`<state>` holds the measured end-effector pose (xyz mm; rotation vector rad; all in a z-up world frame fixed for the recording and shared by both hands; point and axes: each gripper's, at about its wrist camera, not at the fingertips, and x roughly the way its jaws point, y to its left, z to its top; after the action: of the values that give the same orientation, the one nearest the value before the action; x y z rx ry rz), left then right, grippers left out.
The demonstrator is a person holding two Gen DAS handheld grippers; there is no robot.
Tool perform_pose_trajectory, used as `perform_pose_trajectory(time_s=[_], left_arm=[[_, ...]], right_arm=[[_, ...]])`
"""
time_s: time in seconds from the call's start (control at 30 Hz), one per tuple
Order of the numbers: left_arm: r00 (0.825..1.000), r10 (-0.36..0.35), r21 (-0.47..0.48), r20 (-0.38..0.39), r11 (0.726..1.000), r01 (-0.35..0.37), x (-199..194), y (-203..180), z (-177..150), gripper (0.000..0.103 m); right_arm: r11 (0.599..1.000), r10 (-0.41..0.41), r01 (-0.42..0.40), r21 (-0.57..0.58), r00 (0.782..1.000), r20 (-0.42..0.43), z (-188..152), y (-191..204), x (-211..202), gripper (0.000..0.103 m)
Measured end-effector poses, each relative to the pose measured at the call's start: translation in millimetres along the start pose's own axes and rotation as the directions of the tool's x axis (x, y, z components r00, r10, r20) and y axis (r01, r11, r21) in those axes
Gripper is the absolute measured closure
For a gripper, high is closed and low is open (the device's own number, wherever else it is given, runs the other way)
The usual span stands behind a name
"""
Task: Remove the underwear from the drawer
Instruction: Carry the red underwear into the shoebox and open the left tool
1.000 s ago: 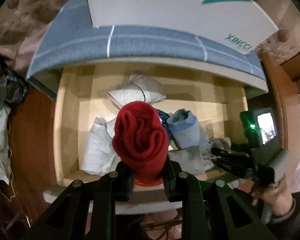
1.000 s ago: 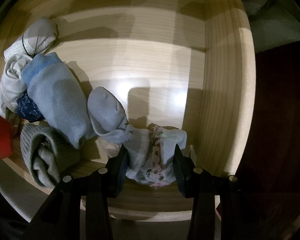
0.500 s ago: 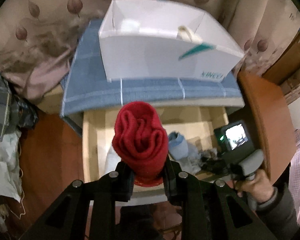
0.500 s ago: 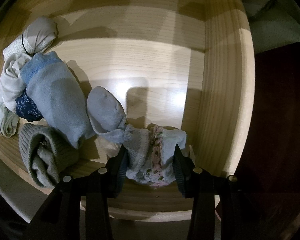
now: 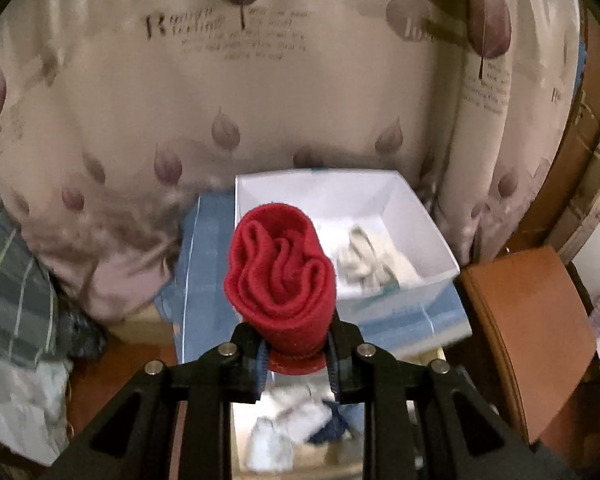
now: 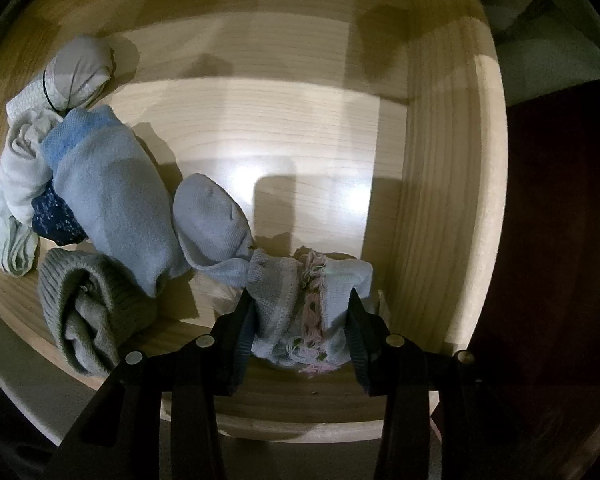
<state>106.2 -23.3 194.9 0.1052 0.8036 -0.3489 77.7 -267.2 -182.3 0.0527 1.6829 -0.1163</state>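
Note:
My left gripper (image 5: 296,344) is shut on a rolled red garment (image 5: 282,276) and holds it high, in front of a white box (image 5: 420,256). The open wooden drawer (image 6: 436,208) fills the right wrist view. My right gripper (image 6: 300,320) stands around a pale blue garment with pink frayed trim (image 6: 304,304) at the drawer's front right, fingers touching both its sides. A light blue rolled garment (image 6: 112,200), a grey-green knit roll (image 6: 84,312), white rolls (image 6: 24,160) and a dark blue piece (image 6: 52,216) lie at the drawer's left.
The white box holds a pale garment (image 5: 364,260) and stands on a blue checked cloth (image 5: 204,280). A leaf-print curtain (image 5: 260,80) hangs behind. An orange-brown panel (image 5: 532,340) is at the right. Piled clothes (image 5: 16,300) lie at the left.
My left gripper has risen with the red garment, from over the drawer up to the level of the white box. My right gripper has stayed around the pale blue garment.

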Motion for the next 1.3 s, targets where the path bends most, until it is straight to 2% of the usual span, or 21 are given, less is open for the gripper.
perform_pose_trajectory(time_s=[0.17,0.33,0.57,0.67,1.03,1.2,1.3], left_arm=[[1.000,0.013,0.024,0.014,1.000,-0.013,30,-4,24,0.080],[0.999,0.030,0.053,0.011,0.998,-0.031,66,-12,34,0.080],[0.993,0.093,0.083,-0.077,0.993,-0.086,118,-16,27,0.080],[0.991,0.088,0.083,-0.105,0.993,-0.079,131,-16,23,0.080],[0.978,0.138,0.104,-0.157,0.987,-0.122,150,-14,14,0.073],[0.981,0.108,0.076,-0.164,0.992,-0.097,145,-7,12,0.068],[0.982,0.091,0.067,-0.163,0.994,-0.081,138,-4,12,0.063]], right_arm=[[1.000,-0.002,0.002,-0.005,1.000,0.001,-1,2,1,0.064],[1.000,-0.005,0.005,-0.012,1.000,0.005,-3,6,1,0.064],[1.000,-0.006,0.006,-0.021,1.000,0.004,-4,7,1,0.064],[1.000,-0.003,0.003,-0.022,1.000,0.006,-4,7,1,0.064],[1.000,-0.014,0.014,-0.022,1.000,0.000,0,12,-2,0.064],[0.999,-0.039,0.040,-0.031,0.999,0.008,0,18,-4,0.069],[1.000,-0.026,0.026,-0.008,0.999,0.021,0,15,-7,0.071]])
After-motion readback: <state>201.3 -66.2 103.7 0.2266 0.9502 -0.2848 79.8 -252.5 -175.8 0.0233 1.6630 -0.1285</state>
